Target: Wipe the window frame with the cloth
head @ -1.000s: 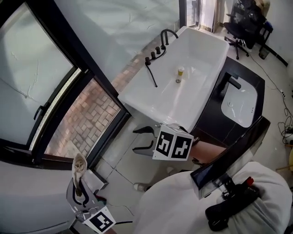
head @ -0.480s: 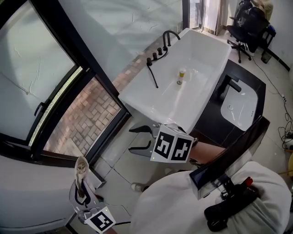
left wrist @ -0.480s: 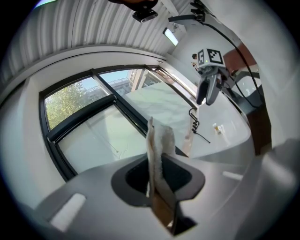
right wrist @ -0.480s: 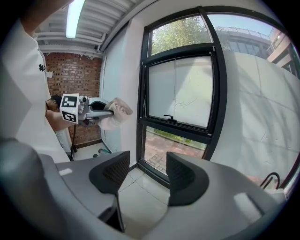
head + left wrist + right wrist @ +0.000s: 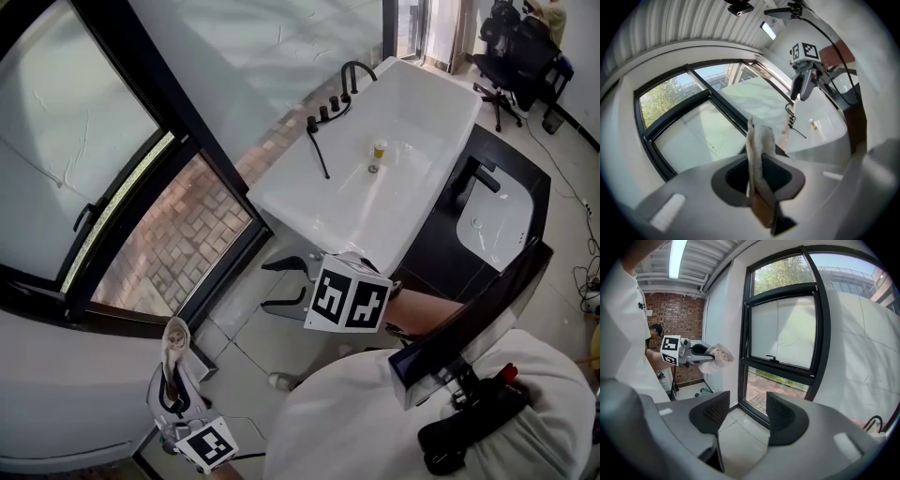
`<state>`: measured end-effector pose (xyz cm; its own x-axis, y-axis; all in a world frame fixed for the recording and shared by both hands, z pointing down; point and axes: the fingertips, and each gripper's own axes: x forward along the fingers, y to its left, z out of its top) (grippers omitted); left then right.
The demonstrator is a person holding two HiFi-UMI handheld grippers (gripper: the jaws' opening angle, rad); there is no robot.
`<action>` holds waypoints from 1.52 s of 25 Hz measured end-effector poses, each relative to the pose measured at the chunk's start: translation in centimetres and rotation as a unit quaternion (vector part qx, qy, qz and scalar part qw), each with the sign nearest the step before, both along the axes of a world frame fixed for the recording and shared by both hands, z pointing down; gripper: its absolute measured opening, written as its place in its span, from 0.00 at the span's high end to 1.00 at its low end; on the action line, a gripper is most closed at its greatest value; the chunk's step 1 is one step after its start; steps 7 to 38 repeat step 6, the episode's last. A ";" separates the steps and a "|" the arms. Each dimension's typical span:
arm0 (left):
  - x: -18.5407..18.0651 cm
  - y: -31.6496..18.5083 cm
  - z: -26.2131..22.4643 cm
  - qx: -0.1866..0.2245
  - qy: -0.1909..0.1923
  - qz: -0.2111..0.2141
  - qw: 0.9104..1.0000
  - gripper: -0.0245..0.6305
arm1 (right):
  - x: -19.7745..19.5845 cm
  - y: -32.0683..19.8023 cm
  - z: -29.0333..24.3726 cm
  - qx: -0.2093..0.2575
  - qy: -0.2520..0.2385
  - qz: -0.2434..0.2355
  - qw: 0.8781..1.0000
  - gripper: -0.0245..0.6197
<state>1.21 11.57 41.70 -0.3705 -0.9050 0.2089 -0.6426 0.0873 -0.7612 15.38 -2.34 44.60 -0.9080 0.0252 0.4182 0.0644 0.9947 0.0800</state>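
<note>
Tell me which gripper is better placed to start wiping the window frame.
Left. The left gripper is shut on the cloth and looks close to the window frame. The right gripper has its jaws apart with nothing between them, so it cannot wipe.

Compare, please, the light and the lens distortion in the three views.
Head view: even daylight, sharp, the window frame bows slightly. Left gripper view: strong fisheye, dark corners, the near cloth looks soft. Right gripper view: fisheye too, the ceiling lamp glares.
</note>
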 end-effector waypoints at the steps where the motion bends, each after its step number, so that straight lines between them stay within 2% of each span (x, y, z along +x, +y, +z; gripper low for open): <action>1: -0.2 0.1 0.4 0.000 0.000 -0.001 1.000 0.84 | 0.0 0.0 0.1 -0.002 -0.001 0.001 1.000 0.58; 6: -0.2 0.3 1.2 0.001 -0.005 0.004 1.000 0.84 | 0.4 -0.6 0.2 0.016 0.014 0.003 1.000 0.58; 38: -0.2 0.3 1.2 0.001 -0.005 0.004 1.000 0.84 | 0.4 -0.6 0.2 0.016 0.014 0.003 1.000 0.58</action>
